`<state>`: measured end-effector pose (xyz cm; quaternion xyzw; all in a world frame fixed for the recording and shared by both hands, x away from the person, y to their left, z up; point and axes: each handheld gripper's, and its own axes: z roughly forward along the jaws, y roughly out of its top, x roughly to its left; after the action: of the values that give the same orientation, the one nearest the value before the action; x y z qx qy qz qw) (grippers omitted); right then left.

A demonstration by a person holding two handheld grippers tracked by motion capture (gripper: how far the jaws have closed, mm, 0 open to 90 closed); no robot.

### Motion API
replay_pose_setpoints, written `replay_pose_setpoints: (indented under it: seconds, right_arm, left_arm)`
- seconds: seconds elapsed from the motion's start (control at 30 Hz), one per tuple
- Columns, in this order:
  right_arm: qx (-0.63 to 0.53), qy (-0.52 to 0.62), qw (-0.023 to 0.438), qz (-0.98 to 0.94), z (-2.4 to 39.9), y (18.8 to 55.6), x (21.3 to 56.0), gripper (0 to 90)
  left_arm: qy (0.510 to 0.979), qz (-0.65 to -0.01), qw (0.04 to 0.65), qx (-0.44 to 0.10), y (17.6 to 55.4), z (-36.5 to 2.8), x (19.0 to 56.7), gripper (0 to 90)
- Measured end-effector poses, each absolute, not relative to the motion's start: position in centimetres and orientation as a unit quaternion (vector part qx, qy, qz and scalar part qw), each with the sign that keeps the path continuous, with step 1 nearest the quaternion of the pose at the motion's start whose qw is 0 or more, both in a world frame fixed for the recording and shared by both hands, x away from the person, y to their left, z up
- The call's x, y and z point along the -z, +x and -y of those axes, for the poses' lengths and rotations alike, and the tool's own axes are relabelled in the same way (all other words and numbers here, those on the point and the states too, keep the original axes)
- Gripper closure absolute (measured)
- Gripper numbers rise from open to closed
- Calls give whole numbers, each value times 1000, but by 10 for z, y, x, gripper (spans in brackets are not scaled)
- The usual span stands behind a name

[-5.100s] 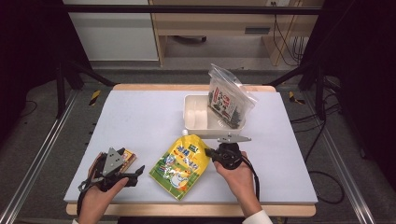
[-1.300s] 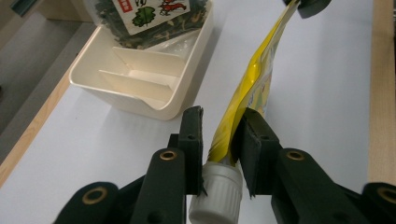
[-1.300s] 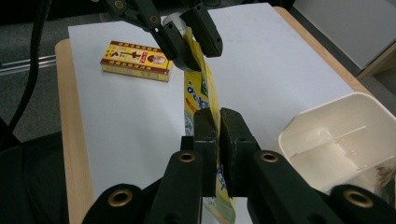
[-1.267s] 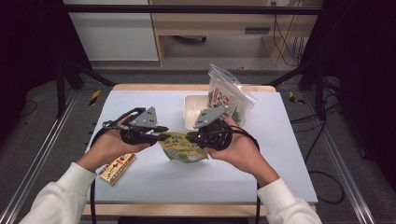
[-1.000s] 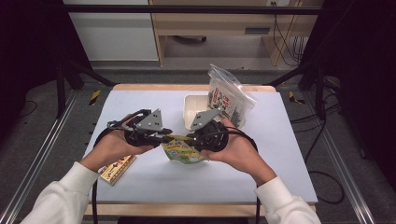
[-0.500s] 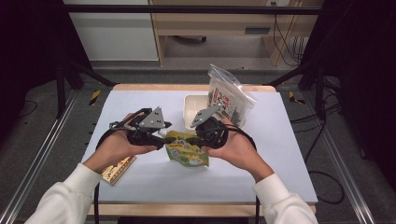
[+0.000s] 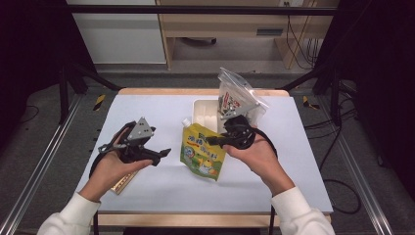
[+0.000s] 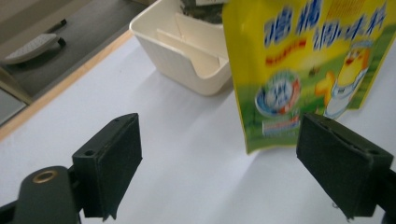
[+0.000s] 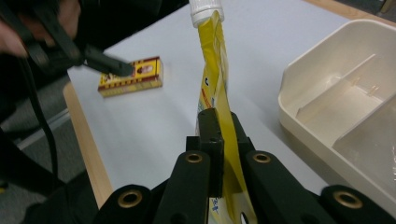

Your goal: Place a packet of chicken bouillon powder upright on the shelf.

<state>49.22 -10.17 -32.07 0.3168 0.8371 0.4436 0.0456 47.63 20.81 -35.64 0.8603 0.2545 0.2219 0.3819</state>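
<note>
While right tongs (image 7: pixel 211 140) pinch the yellow spouted drink pouch (image 7: pixel 201 151) upright | left tongs (image 7: pixel 164 152) wide open, empty, beside it | keep pinch firm, lower squarely into cream divided tray (image 7: pixel 205 108) beyond.

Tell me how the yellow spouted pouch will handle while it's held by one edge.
The yellow pouch probably flexes: the right gripper pinches its thin edge flat. It hangs without sagging in the high view, so it is likely light or only partly filled. Its glossy film may slip if the grip loosens.
</note>
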Motion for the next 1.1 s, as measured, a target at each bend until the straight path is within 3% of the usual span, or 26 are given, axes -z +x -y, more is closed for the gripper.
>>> replay_pose_setpoints:
  seconds: [0.47, 0.6, 1.1]
  right_arm:
    - [-505, 373, 29, -778, 123, 498, 315, 900]
    - [-511, 380, 35, -771, 123, 498, 312, 900]
    - [-556, 405, 32, -725, 133, 497, 301, 900]
  left_arm:
    - [830, -329, 383, -239, 446, -251, 427, 120]
    - [819, -342, 373, -270, 440, -256, 436, 126]
    - [800, -382, 392, -248, 441, -268, 444, 111]
